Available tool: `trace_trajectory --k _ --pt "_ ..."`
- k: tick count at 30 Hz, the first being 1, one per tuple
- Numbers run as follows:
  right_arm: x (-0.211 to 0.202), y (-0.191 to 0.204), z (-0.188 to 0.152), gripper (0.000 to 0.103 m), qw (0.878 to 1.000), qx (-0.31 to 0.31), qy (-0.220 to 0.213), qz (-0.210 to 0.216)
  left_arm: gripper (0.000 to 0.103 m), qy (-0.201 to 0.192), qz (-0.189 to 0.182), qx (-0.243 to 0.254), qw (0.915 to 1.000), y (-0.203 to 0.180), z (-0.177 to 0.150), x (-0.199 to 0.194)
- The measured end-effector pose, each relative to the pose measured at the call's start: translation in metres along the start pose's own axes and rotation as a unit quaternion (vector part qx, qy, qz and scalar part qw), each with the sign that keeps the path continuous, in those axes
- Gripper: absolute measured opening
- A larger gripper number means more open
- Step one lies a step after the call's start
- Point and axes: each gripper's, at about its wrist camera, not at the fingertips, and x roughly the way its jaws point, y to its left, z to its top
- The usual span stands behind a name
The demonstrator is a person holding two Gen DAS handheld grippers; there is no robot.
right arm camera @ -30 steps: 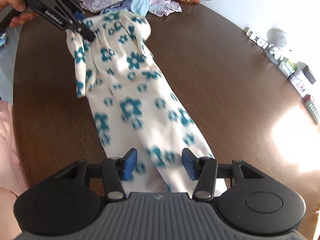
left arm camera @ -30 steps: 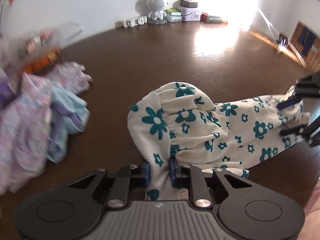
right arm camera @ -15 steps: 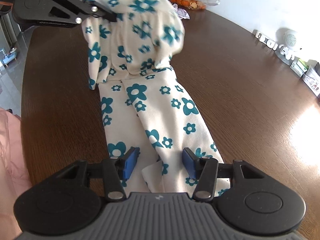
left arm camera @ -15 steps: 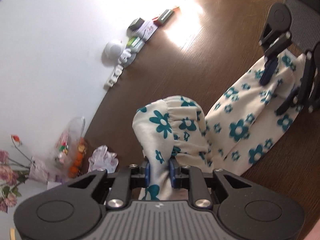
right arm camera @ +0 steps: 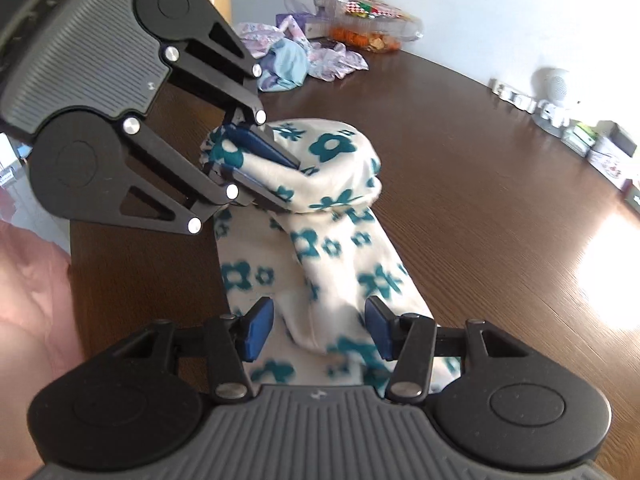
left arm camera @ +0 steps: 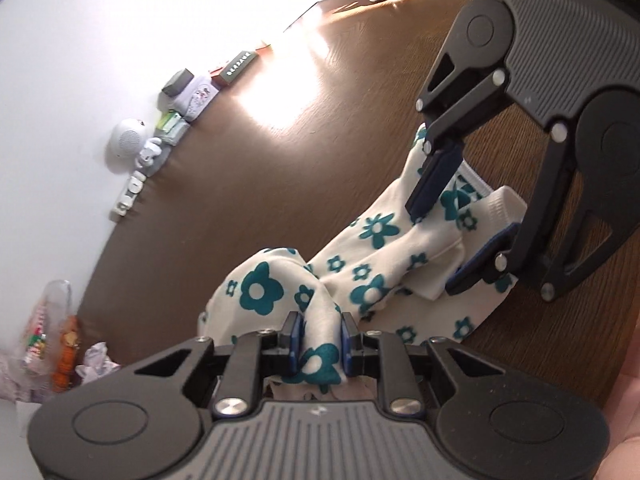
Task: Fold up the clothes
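Item under handling: one cream floral garment (right arm camera: pixel 332 248) printed with teal flowers, lying lengthwise on the dark brown wooden table (right arm camera: pixel 480 184), in the centre of the right wrist view. Its near portion lies flat on the table; its far end is bunched into a rounded fold raised above the flat portion. A ribbed white hem shows at centre right of the left wrist view.

The left gripper (left arm camera: pixel 319 346) has its blue pads pressed together on a pinch of the fabric at bottom centre of the left wrist view; the same gripper appears at upper left of the right wrist view, holding the raised fold.

The right gripper (right arm camera: pixel 316 330) has its jaws spread apart at bottom centre of its own view, one pad on either side of the garment's near end. Contact with the cloth cannot be confirmed.

Other items: a pile of pastel clothes (right arm camera: pixel 288 60) at top centre of the right wrist view, well apart from the garment; a white round speaker (left arm camera: pixel 126 144) and small boxes (left arm camera: pixel 192 92) against the wall, at centre left of the left wrist view.
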Motion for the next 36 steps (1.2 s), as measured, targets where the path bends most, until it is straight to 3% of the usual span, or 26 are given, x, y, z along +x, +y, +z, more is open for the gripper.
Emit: trace_trajectory --k 11,13,16,20,22,27,30,36 --pt "0.008 -0.003 -0.007 0.052 0.999 -0.009 0.042 -0.01 0.021 -0.025 -0.043 -0.04 0.998 -0.007 -0.004 0.018" --pt "0.011 -0.004 -0.009 0.052 0.999 -0.006 0.048 -0.009 0.025 -0.031 -0.051 -0.046 0.9972 -0.008 -0.005 0.018" --pt "0.012 -0.004 -0.008 0.052 0.999 0.0 0.05 -0.011 0.039 -0.043 -0.075 -0.06 0.9945 -0.003 -0.004 0.006" --pt "0.009 -0.002 -0.007 0.052 0.998 0.002 0.053 -0.017 0.049 -0.082 -0.112 -0.086 0.9865 0.017 -0.008 -0.036" --pt "0.006 -0.001 -0.006 0.052 0.998 0.002 0.053 -0.021 0.053 -0.099 -0.1 -0.103 0.9846 0.031 -0.013 -0.055" --pt "-0.001 -0.002 -0.007 0.053 0.998 0.012 0.059 -0.034 0.051 -0.106 -0.034 -0.131 0.985 0.068 -0.029 -0.066" --pt "-0.002 -0.003 -0.009 0.053 0.997 0.021 0.066 -0.041 0.034 -0.083 -0.048 -0.132 0.9866 0.076 -0.032 -0.044" --pt "-0.006 -0.005 -0.014 0.053 0.995 0.037 0.079 -0.056 0.031 -0.061 -0.105 -0.078 0.9895 0.057 -0.034 -0.008"
